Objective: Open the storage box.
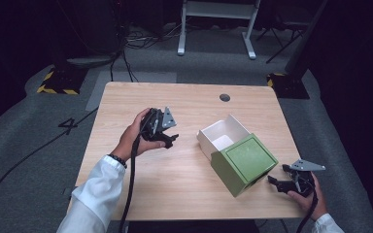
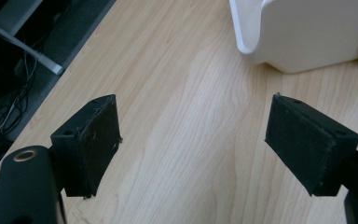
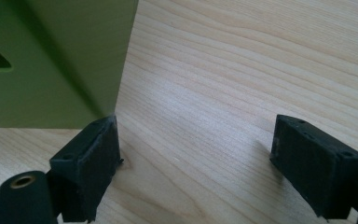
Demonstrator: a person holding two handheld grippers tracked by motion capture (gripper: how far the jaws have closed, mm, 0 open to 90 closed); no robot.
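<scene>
My left gripper (image 1: 167,137) hangs left of centre in the high view, jaws wide and empty, aimed at the white drawer (image 1: 222,136) sticking out of the green box (image 1: 244,162) mid-right. My right gripper (image 1: 284,178), equally wide and empty, waits at lower right just beside the box's corner, probably to brace it

We saw a green box sleeve (image 1: 244,164) lying on the table, its square panelled face tilted upward, with a white inner tray (image 1: 222,136) slid partway out behind it, open and empty. The sleeve's corner (image 3: 56,60) stood just beyond our right gripper's left jaw; the tray's rounded wall (image 2: 303,32) lay ahead of our left gripper's jaws.
</scene>
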